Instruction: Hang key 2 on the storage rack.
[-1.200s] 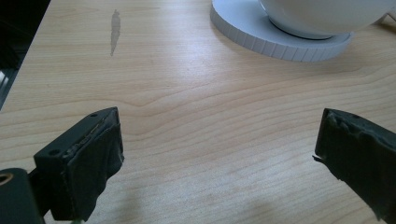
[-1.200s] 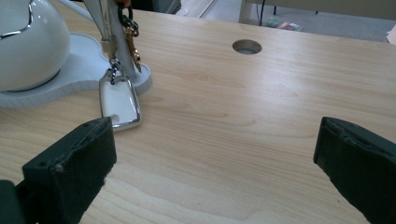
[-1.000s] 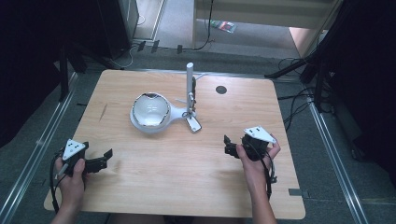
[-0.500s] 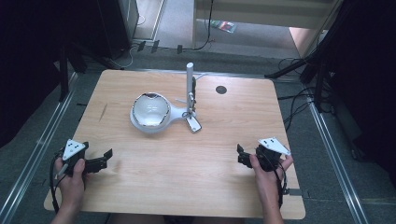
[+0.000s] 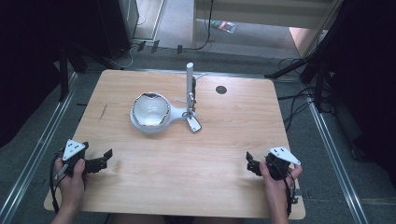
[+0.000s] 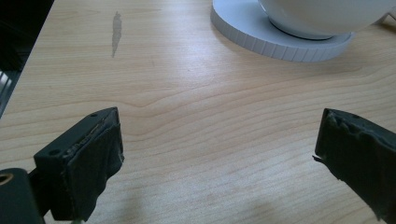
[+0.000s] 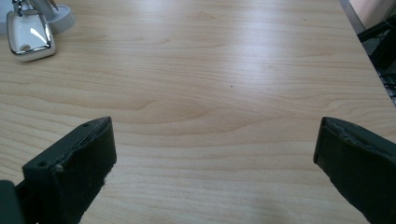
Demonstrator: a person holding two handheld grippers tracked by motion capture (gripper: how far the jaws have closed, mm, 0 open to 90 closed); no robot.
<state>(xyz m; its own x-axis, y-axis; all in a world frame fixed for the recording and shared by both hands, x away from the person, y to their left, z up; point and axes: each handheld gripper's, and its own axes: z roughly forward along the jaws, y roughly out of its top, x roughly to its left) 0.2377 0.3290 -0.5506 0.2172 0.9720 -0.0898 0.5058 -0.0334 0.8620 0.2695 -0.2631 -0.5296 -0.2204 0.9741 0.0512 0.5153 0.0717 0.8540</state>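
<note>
A white bowl with a shiny inside (image 5: 150,110) sits on a round white base at the middle of the wooden table (image 5: 219,144). Beside it a white upright post (image 5: 189,84) rises, with a small chrome-rimmed rectangular piece (image 5: 194,124) at its foot. My left gripper (image 5: 102,160) rests open near the front left edge, empty. In the left gripper view the gripper (image 6: 215,154) faces the round base (image 6: 280,42) across bare wood. My right gripper (image 5: 251,164) is open and empty at the front right. In the right gripper view the gripper (image 7: 215,154) points toward the chrome-rimmed piece (image 7: 29,35), far off.
A black round hole (image 5: 221,89) lies in the tabletop at the back right. A dark streak (image 5: 102,112) marks the wood at the left. Cables and dark stands surround the table on the floor.
My right gripper has drawn back and to the right, toward the table's front right corner. The left gripper and the bowl have stayed put.
</note>
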